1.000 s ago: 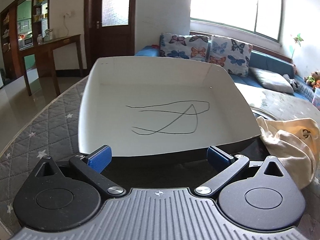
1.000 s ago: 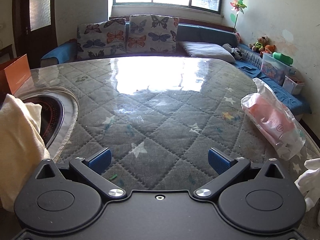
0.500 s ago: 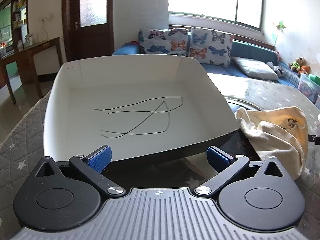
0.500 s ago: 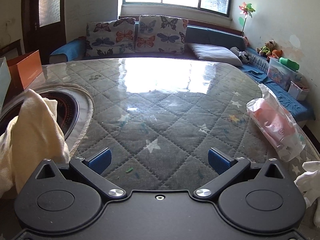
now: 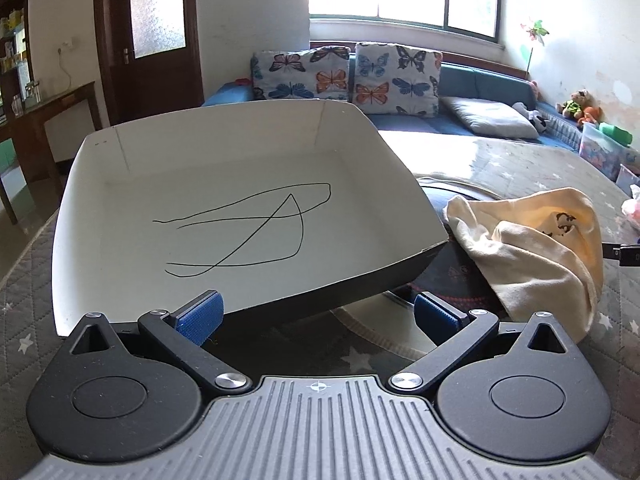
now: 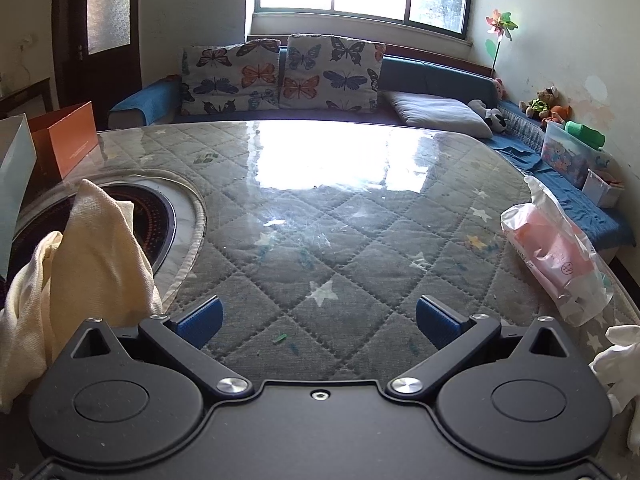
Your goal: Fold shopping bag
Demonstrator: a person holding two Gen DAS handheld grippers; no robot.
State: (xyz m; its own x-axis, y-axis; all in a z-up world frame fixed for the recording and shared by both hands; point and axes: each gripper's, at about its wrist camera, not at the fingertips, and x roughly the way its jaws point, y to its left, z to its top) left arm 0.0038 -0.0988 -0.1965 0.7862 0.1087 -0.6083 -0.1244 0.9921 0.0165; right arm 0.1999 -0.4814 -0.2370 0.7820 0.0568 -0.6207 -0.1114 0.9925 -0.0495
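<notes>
Two tongs, both with jaws wide apart and holding nothing. Left tongs (image 5: 318, 314) low over the quilted table (image 6: 360, 216); right tongs (image 6: 318, 316) low over the same table.

One cloth bag (image 5: 532, 248), cream, crumpled in a heap, ahead and to the right of the left tongs, near but not touching its right finger. Same bag (image 6: 80, 256) at the left of the right tongs, just beside its left finger; contact cannot be told. One small dark print on the bag, too small to read.

One white box (image 5: 224, 208), open side facing the left tongs, directly ahead of them, with a black pen scribble inside, no readable letters. One round dark burner (image 6: 148, 216) set in the table, partly under the bag.

One orange box (image 6: 66, 140) far ahead-left of the right tongs; faint line of text on it, not readable. One clear plastic pack (image 6: 556, 252) with pink content, ahead-right of the right tongs; small print on it, not readable. One white glove (image 6: 620, 364) at the right edge.

Two butterfly cushions (image 6: 280, 76) on one blue sofa (image 6: 432, 76) beyond the table. One pinwheel (image 6: 500, 26) at the wall.
</notes>
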